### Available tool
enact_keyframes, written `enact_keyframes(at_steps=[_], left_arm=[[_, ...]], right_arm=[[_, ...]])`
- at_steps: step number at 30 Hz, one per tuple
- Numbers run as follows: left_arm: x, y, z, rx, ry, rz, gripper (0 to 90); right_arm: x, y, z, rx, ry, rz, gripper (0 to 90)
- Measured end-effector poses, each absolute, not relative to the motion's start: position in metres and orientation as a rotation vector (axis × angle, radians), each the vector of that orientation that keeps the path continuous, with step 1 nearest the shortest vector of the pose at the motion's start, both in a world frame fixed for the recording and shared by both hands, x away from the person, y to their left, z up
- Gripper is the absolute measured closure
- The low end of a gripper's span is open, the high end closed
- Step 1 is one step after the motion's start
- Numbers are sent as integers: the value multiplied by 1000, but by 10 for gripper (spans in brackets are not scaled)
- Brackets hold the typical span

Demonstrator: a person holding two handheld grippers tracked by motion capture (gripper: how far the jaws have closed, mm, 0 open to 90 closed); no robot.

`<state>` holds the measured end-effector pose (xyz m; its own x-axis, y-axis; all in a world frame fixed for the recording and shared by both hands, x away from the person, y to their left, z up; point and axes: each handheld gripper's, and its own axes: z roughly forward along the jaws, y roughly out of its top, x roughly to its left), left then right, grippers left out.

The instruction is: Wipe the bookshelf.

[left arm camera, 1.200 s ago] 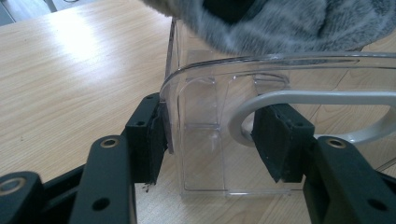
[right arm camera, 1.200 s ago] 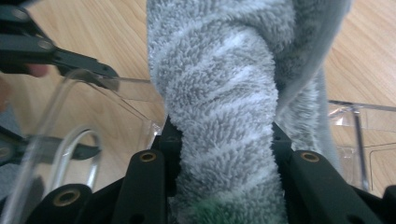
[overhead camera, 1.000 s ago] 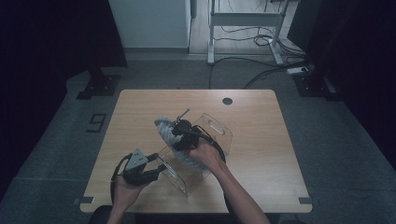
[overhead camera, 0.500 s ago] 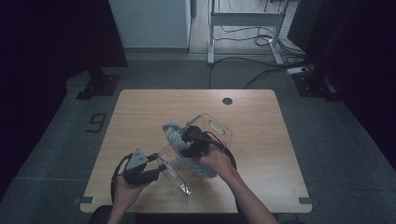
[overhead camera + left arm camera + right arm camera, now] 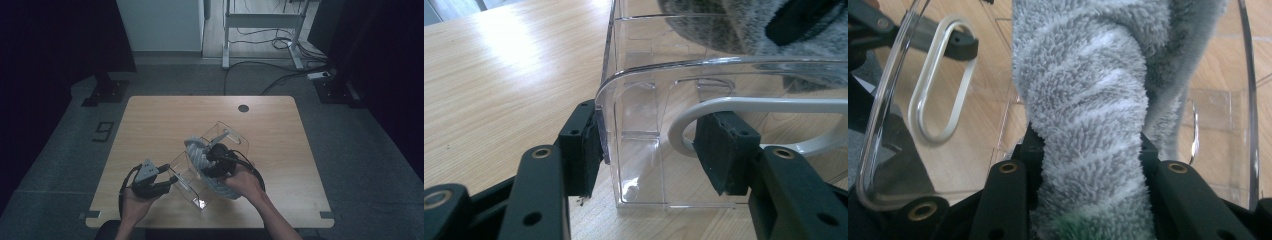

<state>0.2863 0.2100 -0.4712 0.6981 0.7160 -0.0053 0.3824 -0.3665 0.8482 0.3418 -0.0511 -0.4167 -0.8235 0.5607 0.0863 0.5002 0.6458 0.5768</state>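
A clear plastic bin [image 5: 226,134] with cut-out handles lies askew at the table's middle. My left gripper [image 5: 167,181] holds its near-left end. In the left gripper view, my left gripper [image 5: 655,146] has one pad against the outside of the clear bin's wall [image 5: 634,100] and the other at the white-edged handle [image 5: 744,105]. My right gripper [image 5: 212,156] is shut on a rolled grey striped towel [image 5: 196,150] above the bin's open side. In the right gripper view, the towel [image 5: 1088,90] stands up between the jaws of my right gripper [image 5: 1090,150], with the bin's handle [image 5: 923,100] to its left.
The wooden table [image 5: 150,125] has a round cable hole [image 5: 243,108] near its far edge. A white desk frame and floor cables [image 5: 280,30] lie beyond the table. Dark curtains close in both sides.
My right gripper has carried the towel rightward and toward the near edge, down over the bin. The left gripper and the bin's near end have stayed put.
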Motion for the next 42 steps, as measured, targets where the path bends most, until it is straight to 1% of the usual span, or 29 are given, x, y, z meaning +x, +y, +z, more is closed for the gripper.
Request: enact_keyframes(at_steps=[14,25,32,42], left_arm=[[288,209,-471,1995,846,461,454],[291,209,-471,1995,848,460,454],[295,209,-471,1989,868,471,454],[299,209,-471,1977,890,482,455]], right_arm=[[324,-69,-425,894,2739,919,628],[317,-80,-437,918,2733,929,631],[317,-83,-458,926,2735,844,632],[327,-84,-479,979,2734,877,633]])
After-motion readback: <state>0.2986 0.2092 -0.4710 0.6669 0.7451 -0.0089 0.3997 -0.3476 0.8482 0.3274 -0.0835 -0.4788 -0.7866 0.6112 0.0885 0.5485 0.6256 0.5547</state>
